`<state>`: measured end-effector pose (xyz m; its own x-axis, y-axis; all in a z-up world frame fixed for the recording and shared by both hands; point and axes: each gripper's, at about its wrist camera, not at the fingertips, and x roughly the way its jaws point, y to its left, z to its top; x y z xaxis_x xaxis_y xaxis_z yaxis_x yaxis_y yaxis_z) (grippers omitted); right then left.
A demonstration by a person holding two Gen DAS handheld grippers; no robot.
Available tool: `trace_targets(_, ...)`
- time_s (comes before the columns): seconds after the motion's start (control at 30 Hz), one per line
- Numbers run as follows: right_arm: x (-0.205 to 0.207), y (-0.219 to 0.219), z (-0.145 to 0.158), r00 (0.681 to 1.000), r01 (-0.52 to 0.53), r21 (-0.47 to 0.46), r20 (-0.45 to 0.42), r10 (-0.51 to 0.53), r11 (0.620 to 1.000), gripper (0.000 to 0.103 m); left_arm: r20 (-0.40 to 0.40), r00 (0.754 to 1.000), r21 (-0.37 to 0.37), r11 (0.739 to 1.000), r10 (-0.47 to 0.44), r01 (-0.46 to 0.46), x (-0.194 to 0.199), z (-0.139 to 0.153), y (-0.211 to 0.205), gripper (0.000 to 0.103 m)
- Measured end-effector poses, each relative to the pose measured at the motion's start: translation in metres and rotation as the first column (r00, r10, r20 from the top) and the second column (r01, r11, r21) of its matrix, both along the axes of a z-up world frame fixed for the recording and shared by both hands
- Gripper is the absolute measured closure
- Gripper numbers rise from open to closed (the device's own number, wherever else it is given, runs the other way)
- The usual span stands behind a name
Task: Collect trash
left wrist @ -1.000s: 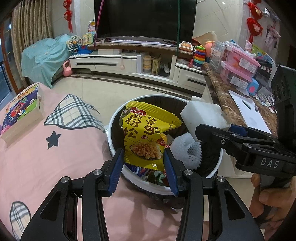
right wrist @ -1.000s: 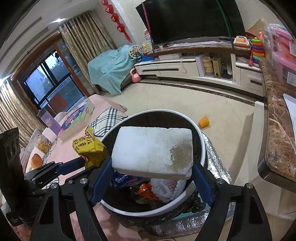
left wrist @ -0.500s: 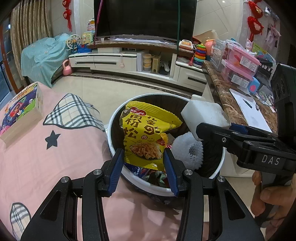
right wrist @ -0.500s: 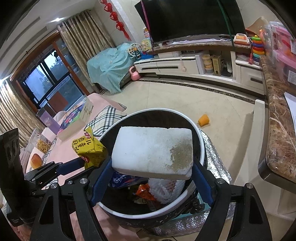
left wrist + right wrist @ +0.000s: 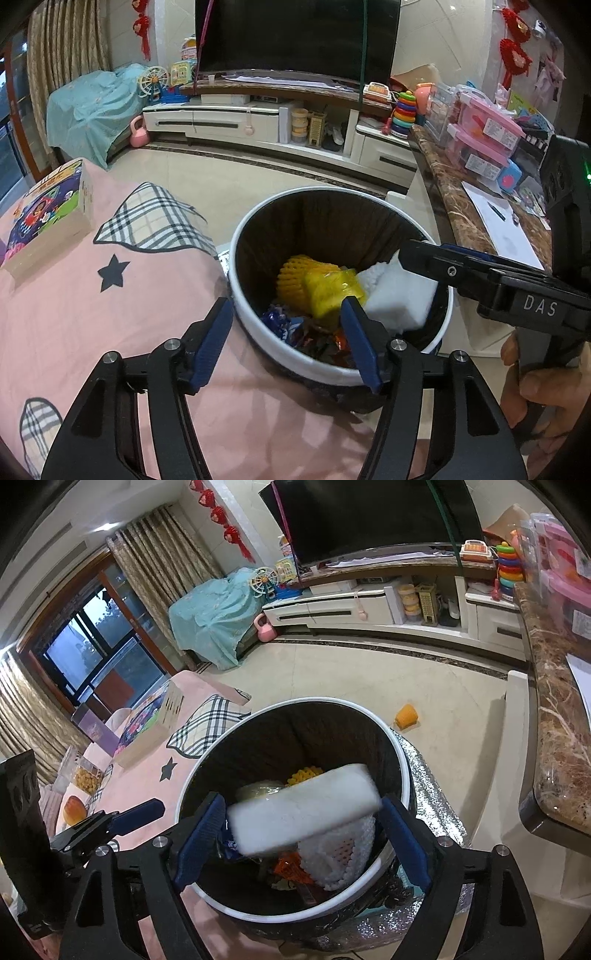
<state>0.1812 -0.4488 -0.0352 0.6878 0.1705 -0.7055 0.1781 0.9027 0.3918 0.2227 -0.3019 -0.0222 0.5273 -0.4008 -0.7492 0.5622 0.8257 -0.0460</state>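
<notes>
Pink bedding (image 5: 74,332) borders the trash bin (image 5: 295,354). Left claw (image 5: 288,343), its jaws just spreading, gapes empty; yellow snack bag (image 5: 332,291) lies inside. Right claw (image 5: 303,838) gapes around the blurred white foam block (image 5: 303,819) over the bin.

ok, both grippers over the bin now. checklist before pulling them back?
1. Left gripper empty: ok, jaws have just been opening, nothing between them.
2. Yellow bag inside bin: ok, lying on the other trash.
3. Right gripper let go of foam block: ok, pads look clear of it.
4. Foam block settled: cannot tell, it is tilted and blurred.
5. Grippers apart from each other: ok.
6. Bin not overfull: ok, trash sits below the rim.
</notes>
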Motion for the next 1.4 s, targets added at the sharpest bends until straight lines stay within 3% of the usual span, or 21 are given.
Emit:
trace_targets(0.27,-0.018,0.011,0.005,0.999,0.015,0.023,0.028,-0.016,1.0,0.016,-0.045,0.995,-0.084,0.992,0.09,-0.094,-0.019,-0.005,0.047,0.037)
trace_targets(0.83,-0.081,0.066,0.012,0.99,0.051,0.062,0.131,-0.059,0.997,0.012,-0.038,0.97,-0.198,0.95,0.239,-0.242,-0.089,-0.008,0.145,0.029)
trace_targets(1.0,-0.1,0.081,0.007,0.987,0.068,0.059,0.142,-0.075,0.996,0.012,0.007,0.96,-0.225,0.936,0.28,-0.272,-0.111,-0.007,0.165,0.022)
trace_targets(1.23,-0.13,0.106,0.007,0.982,0.076,-0.007,0.171,-0.074,0.997,0.011,0.093,0.95,-0.223,0.937,0.297,-0.27,-0.143,-0.004,0.177,0.014)
trace_targets(1.4,-0.152,0.127,0.019,0.97,0.106,-0.11,0.231,-0.079,0.988,0.006,0.205,0.92,-0.235,0.93,0.333,-0.284,-0.167,0.009,0.188,0.007)
